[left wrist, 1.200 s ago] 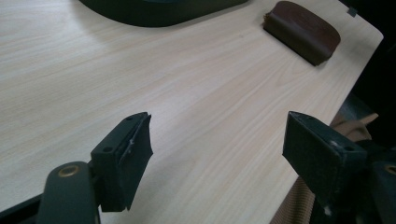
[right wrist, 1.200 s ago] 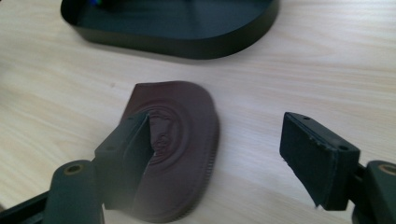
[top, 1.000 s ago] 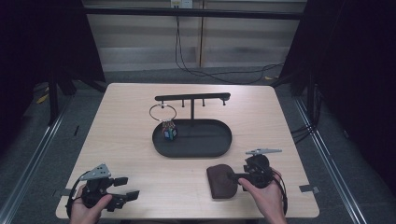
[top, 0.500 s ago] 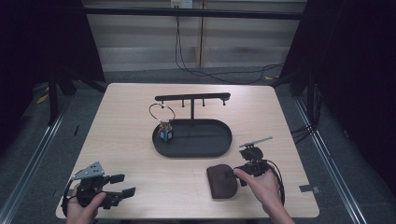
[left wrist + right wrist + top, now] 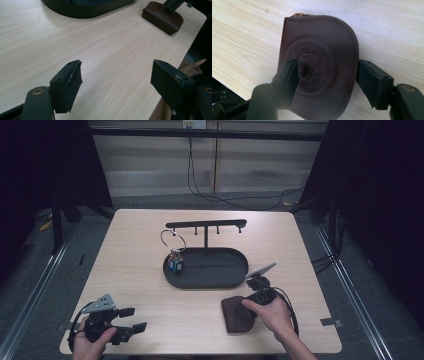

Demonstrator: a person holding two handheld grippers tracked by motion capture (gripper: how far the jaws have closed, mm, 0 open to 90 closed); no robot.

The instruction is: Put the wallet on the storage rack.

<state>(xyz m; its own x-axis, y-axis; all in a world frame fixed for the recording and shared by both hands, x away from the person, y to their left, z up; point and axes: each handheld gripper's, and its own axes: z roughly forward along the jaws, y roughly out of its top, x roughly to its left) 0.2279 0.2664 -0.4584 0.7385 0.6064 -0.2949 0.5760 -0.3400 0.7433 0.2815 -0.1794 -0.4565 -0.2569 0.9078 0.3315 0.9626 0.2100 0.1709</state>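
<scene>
A dark brown leather pouch [image 5: 236, 317] with an embossed round emblem lies flat near the table's front edge, right of centre. My right gripper [image 5: 246, 307] reaches onto it from the right. In the right gripper view the pouch [image 5: 322, 47] lies under my right gripper [image 5: 328, 72]. One jaw hangs over the emblem and the other stands beside the curved edge. The jaws have just been closing, with the pouch between them, but I see no pad pressing on it. My left gripper [image 5: 133, 319] [image 5: 115, 75] rests open at the front left corner over bare wood.
A black oval tray [image 5: 235, 272] with a T-shaped hanger bar [image 5: 205, 224] stands mid-table. A metal key ring [image 5: 173, 240] with small charms [image 5: 174, 265] hangs from the bar's left end over the tray. In the left gripper view the pouch [image 5: 162, 17] and the tray's rim [image 5: 82, 11] lie far ahead.
My right hand has moved left and a little toward the table's front edge, bringing its jaws over the pouch, and the grey plate on top has tilted. The left gripper has stayed put.
</scene>
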